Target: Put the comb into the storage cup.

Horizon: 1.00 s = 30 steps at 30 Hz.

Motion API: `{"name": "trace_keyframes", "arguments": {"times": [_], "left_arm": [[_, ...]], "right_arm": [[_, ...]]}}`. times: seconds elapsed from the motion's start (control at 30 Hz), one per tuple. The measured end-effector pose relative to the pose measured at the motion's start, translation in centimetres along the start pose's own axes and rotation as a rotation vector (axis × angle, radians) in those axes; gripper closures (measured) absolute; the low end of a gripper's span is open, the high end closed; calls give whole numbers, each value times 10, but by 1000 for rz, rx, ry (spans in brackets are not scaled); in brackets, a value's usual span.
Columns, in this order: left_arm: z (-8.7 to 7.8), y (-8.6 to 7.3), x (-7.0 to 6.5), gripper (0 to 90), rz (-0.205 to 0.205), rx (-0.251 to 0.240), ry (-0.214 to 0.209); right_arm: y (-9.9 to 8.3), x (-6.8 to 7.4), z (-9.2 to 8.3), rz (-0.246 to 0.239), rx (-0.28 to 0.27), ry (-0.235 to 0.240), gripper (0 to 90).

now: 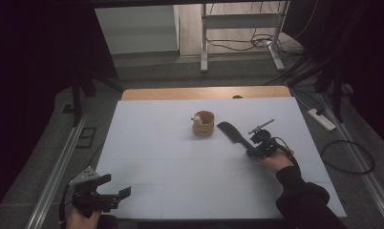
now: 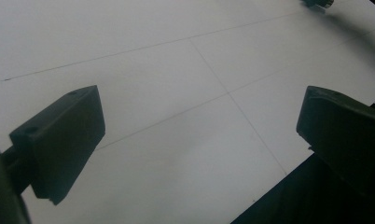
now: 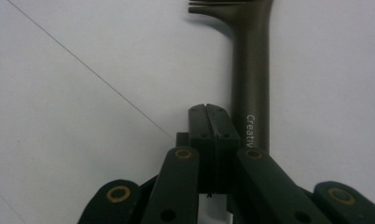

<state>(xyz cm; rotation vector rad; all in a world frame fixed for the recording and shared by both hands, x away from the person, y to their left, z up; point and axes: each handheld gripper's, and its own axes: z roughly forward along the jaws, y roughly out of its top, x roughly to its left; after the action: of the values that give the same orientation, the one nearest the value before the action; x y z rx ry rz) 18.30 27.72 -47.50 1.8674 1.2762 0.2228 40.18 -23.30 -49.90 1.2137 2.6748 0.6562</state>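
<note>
R gripper has its jaws pressed tight together w/ nothing between them; a dark slotted spatula lies on the white table just beside it, handle running along the right of the closed jaws in the right gripper view, can't tell if they touch. Spatula's matte dark grey-brown, long straight handle, slotted head at the far end; from the high view its head points toward a small wooden cup mid-table. White lettering on the handle reads "Creativ", rest hidden under the gripper. L gripper sits near the table's front-left corner, jaws spread wide, nothing in them.
</note>
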Motion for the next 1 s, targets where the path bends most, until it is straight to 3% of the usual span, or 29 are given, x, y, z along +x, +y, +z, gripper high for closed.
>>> {"name": "trace_keyframes", "arguments": {"times": [0.23, 0.47, 0.7, 0.93, 1.0], "left_arm": [[0, 0, 0, 17, 1, 0, 0], [0, 0, 0, 17, 1, 1, 0], [0, 0, 0, 17, 3, 3, 2], [1, 0, 0, 17, 5, 6, 2], [1, 0, 0, 17, 4, 6, 2]], "right_arm": [[-1, -1, -1, -1, 6, 2, 894], [5, 10, -11, -17, -50, 27, 839], [9, 18, -20, -47, -87, -11, 661], [14, 18, -26, -43, -104, -42, 449], [14, 18, -26, -43, -104, -44, 426]]}}
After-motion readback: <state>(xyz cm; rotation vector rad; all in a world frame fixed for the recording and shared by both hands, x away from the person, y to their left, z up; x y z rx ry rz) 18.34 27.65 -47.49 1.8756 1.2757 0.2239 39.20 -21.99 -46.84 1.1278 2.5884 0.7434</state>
